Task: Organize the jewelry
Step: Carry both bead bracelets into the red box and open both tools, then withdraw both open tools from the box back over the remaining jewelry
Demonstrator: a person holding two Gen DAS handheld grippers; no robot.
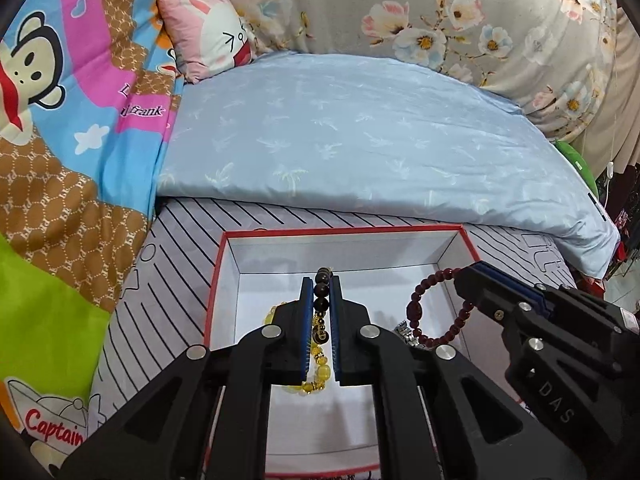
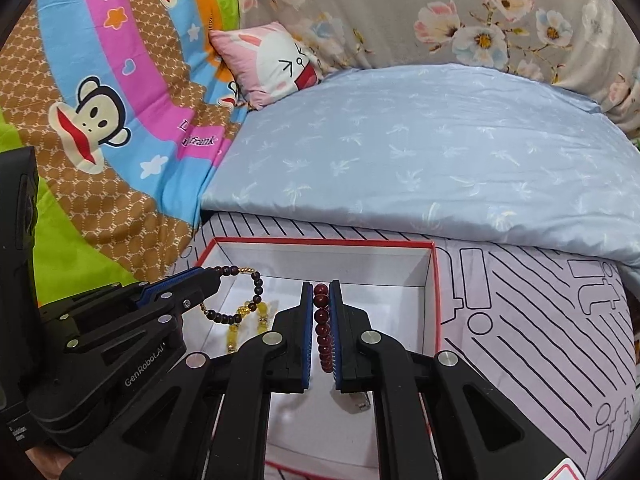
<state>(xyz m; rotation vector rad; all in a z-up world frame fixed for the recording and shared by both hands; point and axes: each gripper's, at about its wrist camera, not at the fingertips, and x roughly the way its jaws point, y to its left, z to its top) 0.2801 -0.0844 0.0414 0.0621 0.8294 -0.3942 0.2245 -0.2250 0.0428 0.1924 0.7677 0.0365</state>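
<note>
Over the box (image 1: 452, 246) on the bed, a dark bracelet (image 1: 322, 292) is gripped by the left fingers (image 1: 306, 320), a red bracelet (image 2: 322, 320) by the right fingers (image 2: 308, 320); both loops hang directly above the box floor.

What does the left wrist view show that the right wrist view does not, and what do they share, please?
Only the left wrist view shows the dark red bracelet as a full hanging loop beside the right tongs, with a silvery metal piece beneath it. Only the right wrist view shows the dark bead bracelet as a loop hanging from the left tongs, and the left camera housing. Both show the red-edged white box on the striped sheet, yellow beads inside, and the blue quilt.
</note>
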